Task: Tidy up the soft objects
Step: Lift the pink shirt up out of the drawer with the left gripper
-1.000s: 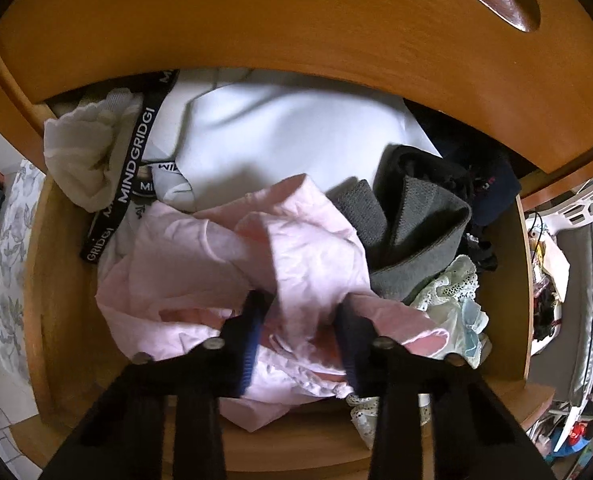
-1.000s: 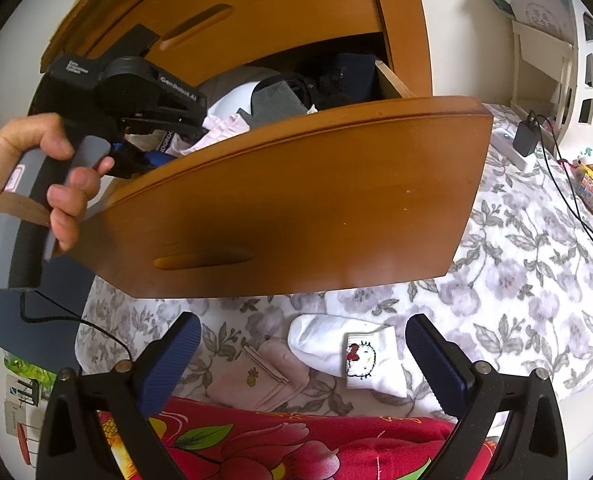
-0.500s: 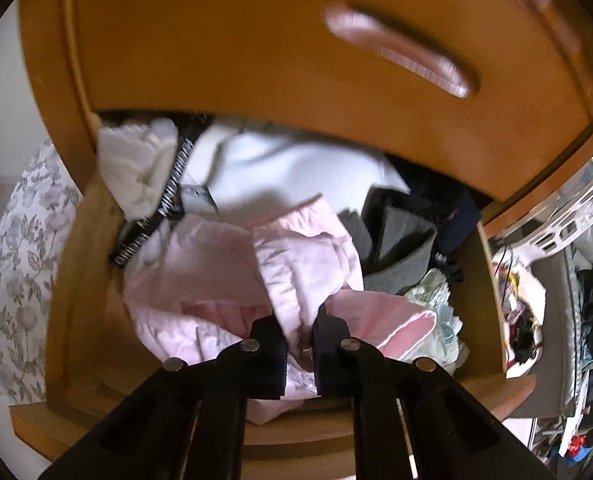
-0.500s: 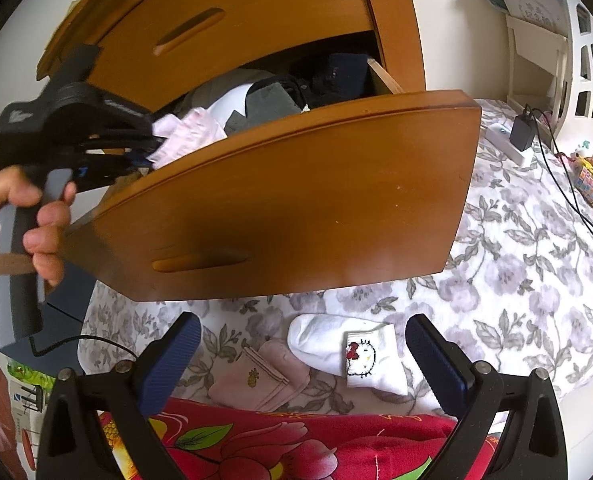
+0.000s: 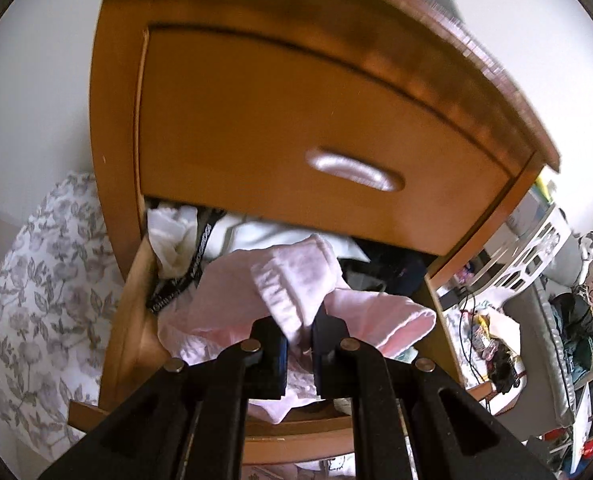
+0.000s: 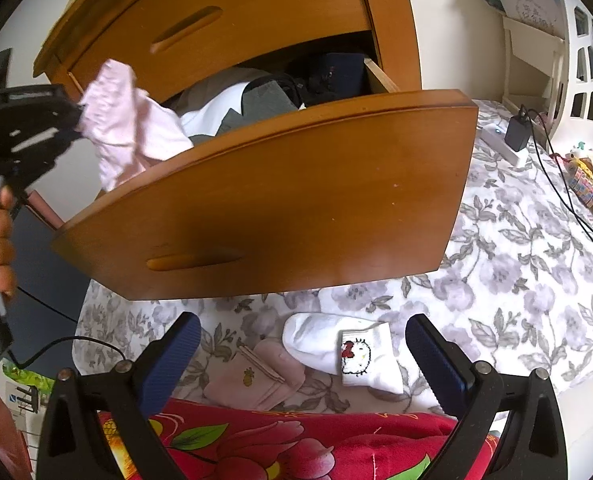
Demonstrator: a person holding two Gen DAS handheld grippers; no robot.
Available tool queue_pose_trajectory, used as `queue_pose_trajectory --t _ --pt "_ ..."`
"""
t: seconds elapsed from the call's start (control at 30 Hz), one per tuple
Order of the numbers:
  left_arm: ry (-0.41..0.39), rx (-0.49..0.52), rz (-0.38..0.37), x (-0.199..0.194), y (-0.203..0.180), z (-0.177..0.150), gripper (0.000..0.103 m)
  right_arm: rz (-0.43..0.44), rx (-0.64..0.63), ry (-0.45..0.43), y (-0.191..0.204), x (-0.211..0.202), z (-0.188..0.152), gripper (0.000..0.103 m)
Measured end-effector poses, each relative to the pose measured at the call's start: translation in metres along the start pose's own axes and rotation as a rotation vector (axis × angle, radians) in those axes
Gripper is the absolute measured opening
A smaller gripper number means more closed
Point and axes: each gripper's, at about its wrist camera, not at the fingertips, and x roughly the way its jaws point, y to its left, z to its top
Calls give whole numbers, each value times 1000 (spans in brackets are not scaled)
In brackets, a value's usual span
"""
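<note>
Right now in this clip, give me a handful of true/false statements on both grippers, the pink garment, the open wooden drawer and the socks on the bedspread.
1. The left gripper is shut on the pale pink fabric garment. True.
2. The right gripper holds the white cartoon-cat sock. False: it is open, holding nothing.
3. The curved wooden drawer is pulled open with clothes inside. True.
4. The folded pink pineapple socks lie in the drawer. False: they lie on the floral bedspread.
</note>
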Motion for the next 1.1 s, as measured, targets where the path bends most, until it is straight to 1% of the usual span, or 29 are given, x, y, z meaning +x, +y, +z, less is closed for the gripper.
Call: queue_pose_trajectory --t 0.13,0.27,0.4,0.57,0.73,0.83,1.1 --pt "-69 13 -18 -26 -4 4 9 2 7 5 -1 1 0 103" --pt "-164 58 27 -50 -14 7 9 -3 4 5 0 1 0 103" --pt "-250 76 30 -78 -20 10 9 -3 3 6 0 1 0 103" --pt "-360 96 21 -125 -29 14 9 -2 3 6 0 1 0 103" --pt "-493 153 62 -179 -41 7 9 -2 3 6 0 1 0 103" --pt "-534 163 68 -203 -42 1 9 -2 3 6 0 0 0 103" --pt "-569 174 91 -248 -31 -21 9 -1 2 1 0 -1 -1 103"
